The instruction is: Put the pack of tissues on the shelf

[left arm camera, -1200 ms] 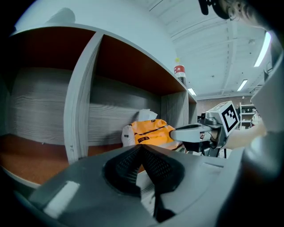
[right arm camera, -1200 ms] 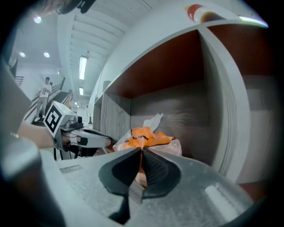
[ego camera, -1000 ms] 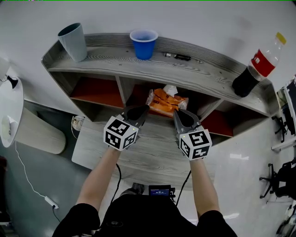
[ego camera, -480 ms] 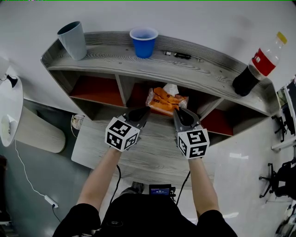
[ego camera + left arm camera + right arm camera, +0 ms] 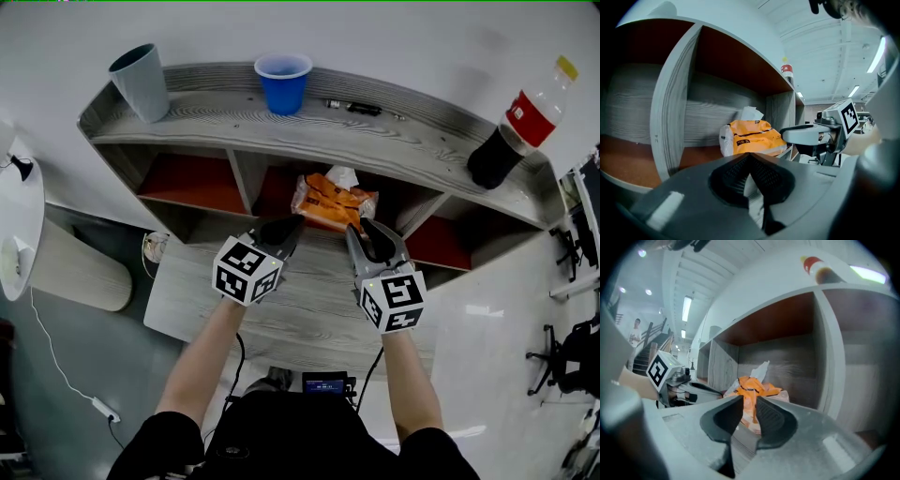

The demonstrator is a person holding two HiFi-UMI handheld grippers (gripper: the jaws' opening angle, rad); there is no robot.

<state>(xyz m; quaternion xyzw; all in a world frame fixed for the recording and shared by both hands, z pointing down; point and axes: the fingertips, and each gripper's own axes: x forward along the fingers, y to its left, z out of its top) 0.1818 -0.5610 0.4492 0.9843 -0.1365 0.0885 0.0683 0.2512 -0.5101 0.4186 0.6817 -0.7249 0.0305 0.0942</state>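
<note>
Grey shelf, pack of tissues lying in its middle compartment
Left gripper clenched empty; right gripper slightly parted, empty, near the pack

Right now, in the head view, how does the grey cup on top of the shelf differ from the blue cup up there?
Colour: the grey cup is pale grey with a dark inside, while the blue cup is bright blue.
Size: the grey cup looks taller than the blue cup.
Place: the grey cup stands at the left end of the shelf top, the blue cup nearer its middle.
Both stand upright, mouths up, on that top board.
</note>
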